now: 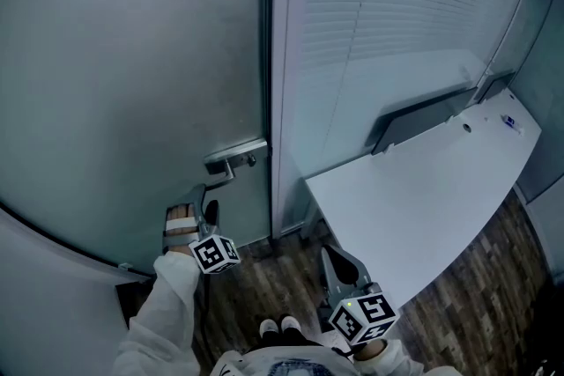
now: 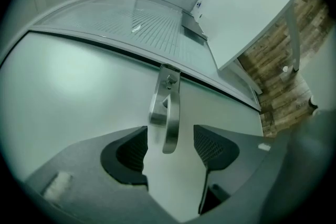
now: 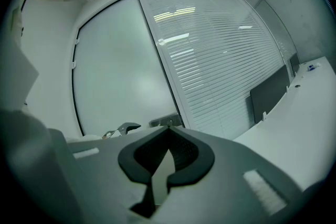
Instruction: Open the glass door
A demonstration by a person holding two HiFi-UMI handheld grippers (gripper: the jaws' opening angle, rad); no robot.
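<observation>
The frosted glass door (image 1: 132, 75) fills the left of the head view, its edge meeting a pale frame (image 1: 284, 84). A metal lever handle (image 1: 234, 159) sits on a plate by that edge. My left gripper (image 1: 203, 202) is just below the handle and is open. In the left gripper view the lever (image 2: 167, 113) points toward me and its free end lies between the two dark pads (image 2: 131, 153), which stand apart from it. My right gripper (image 1: 329, 254) hangs lower right, near the desk, shut on nothing; its tips (image 3: 168, 135) meet.
A white curved desk (image 1: 423, 189) stands right of the door, with a dark panel (image 1: 414, 121) at its back. Slatted blinds (image 1: 397, 4) cover the glass wall behind it. Dark wood floor (image 1: 264, 273) lies below, where the person's shoes (image 1: 280, 328) show.
</observation>
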